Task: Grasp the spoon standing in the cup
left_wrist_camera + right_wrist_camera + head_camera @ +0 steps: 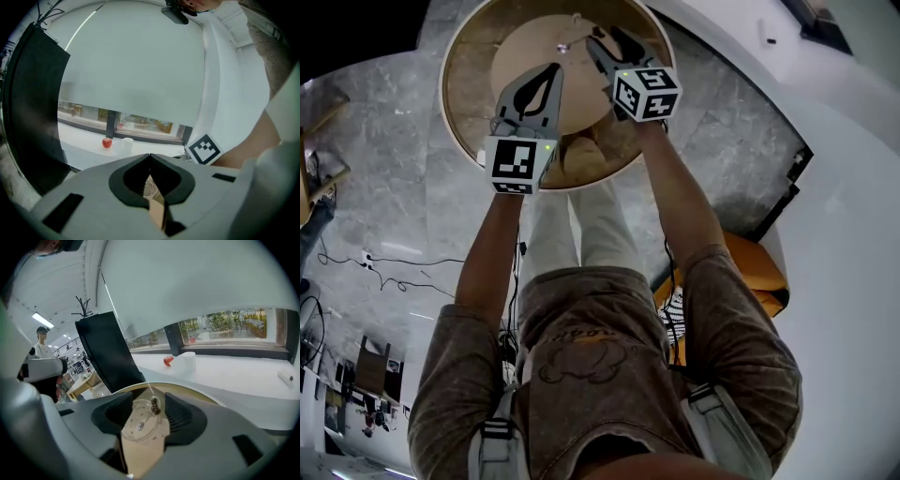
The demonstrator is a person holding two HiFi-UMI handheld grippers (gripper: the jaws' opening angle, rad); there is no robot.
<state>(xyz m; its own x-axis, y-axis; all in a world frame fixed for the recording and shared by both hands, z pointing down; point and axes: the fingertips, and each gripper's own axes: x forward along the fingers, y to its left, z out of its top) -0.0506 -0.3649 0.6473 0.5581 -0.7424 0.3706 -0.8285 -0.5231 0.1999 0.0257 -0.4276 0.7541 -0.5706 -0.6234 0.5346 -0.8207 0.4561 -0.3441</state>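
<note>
The right gripper [148, 393] is standing released, its two jaws spread apart with nothing clamped between them, and it is pointing steeply down at the round wooden table [467, 89]. In the gap between those jaws, just beyond the tips, the clear cup [143, 434] is sitting on the table. The spoon [153, 404] is standing in it, its bowl end seemingly resting at the cup's bottom and its thin handle leaning up and away from the gripper, so that the top is showing about midway between the two tips. The grasp is hanging on this relation: the spoon is lying straight ahead of the right gripper, and its long axis is running up the middle of the gap, crosswise to the line on which the jaws shut. A short push forward should therefore be enough to bring the handle between the pads. Whether the tips are already level with the handle's top or short of it is hard to tell. The left gripper [150, 156] is clenched, its tips meeting on nothing, with only a sliver of the cup showing through the opening behind them. In the head view it is hovering back toward the table's near edge. The right one is looking the better placed, and the main risk is nudging the light cup.
</note>
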